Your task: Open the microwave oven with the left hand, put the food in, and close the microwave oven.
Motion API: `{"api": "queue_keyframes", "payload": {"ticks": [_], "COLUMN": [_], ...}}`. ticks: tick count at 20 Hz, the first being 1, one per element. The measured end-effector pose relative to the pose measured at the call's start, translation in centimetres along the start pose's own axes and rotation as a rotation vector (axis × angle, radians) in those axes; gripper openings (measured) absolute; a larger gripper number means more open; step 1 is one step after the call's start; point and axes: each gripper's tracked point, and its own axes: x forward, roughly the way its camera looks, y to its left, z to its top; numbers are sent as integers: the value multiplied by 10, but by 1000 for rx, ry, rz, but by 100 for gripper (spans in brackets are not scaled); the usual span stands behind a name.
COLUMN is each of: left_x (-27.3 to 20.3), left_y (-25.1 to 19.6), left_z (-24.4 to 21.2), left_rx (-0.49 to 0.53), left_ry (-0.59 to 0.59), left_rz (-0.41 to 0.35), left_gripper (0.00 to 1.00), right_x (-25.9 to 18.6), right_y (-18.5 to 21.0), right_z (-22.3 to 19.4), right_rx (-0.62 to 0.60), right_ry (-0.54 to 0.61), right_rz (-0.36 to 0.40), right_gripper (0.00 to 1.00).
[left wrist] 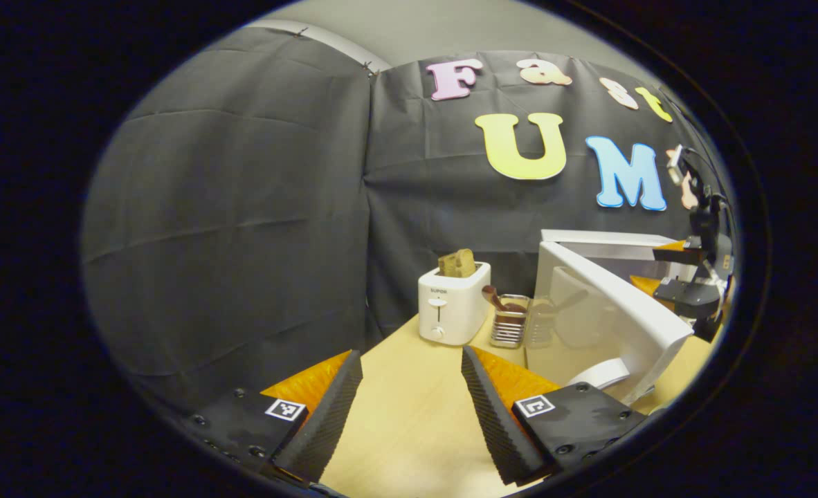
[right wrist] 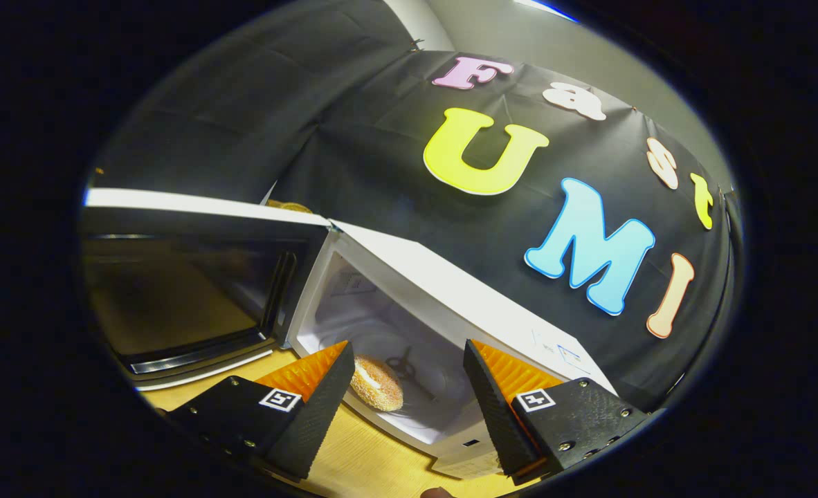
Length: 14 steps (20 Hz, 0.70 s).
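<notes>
your right gripper (right wrist: pixel 405 394) is spread wide with nothing between its ribbed, wedge-shaped fingers (right wrist: pixel 319 408), hanging just above the pale wood-grain table (right wrist: pixel 353 463). straight past the fingertips sits the food (right wrist: pixel 376 382): a round, golden-brown bagel-like bun with a speckled crust and a lighter band round its middle, lying tilted just inside the near left of the microwave oven (right wrist: pixel 443 304). the oven is a white box with smooth, glossy walls, and a round turntable shows on its floor behind the bun. its door (right wrist: pixel 187 290) stands swung out to the left, a dark reflective pane in a white frame.

your left gripper (left wrist: pixel 409 404) is likewise spread and holds nothing, its ridged fingers (left wrist: pixel 492 408) low over the bare tabletop (left wrist: pixel 409 415). to its right the same white door (left wrist: pixel 610 311) stands open, seen from its smooth outer face with the curved handle at the near edge. farther off, a white boxy toaster (left wrist: pixel 452 304) holds a rough brown slice of bread (left wrist: pixel 457 263) upright in its slot, and just right of it a wire-mesh holder (left wrist: pixel 510 321) carries dark wooden utensils. at the far right you see the other gripper (left wrist: pixel 693 280) by the oven's mouth.
</notes>
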Motion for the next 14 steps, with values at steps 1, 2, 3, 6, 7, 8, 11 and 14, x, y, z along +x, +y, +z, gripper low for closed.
{"api": "queue_keyframes", "payload": {"ticks": [1, 2, 3, 6, 7, 8, 11, 14], "left_x": [1, 1, 1, -3, -6, -9, -11, -19], "left_y": [-4, -10, -16, -35, -41, -51, -77, -98], "left_z": [-5, -8, -12, -12, -12, -12, -12, -4], "left_rx": [-1, 0, 5, 24, 25, 21, 47, 71], "left_ry": [7, 13, 19, 18, 19, 22, 16, -4], "left_rz": [-10, -21, -31, -59, -78, -105, -154, -177], "left_gripper": [96, 96, 96, 83, 77, 71, 42, 14], "right_x": [-8, -17, -25, -47, -55, -63, -83, -98], "right_y": [-6, -12, -17, -33, -39, -43, -56, -66], "right_z": [4, 7, 9, 8, 6, 2, -3, -10], "right_rx": [5, 8, 13, 37, 48, 62, 82, 78], "right_ry": [-10, -20, -27, -33, -29, -25, -17, -11], "right_rz": [-8, -17, -24, -43, -51, -59, -89, -107], "right_gripper": [99, 97, 99, 97, 97, 97, 97, 97]}}
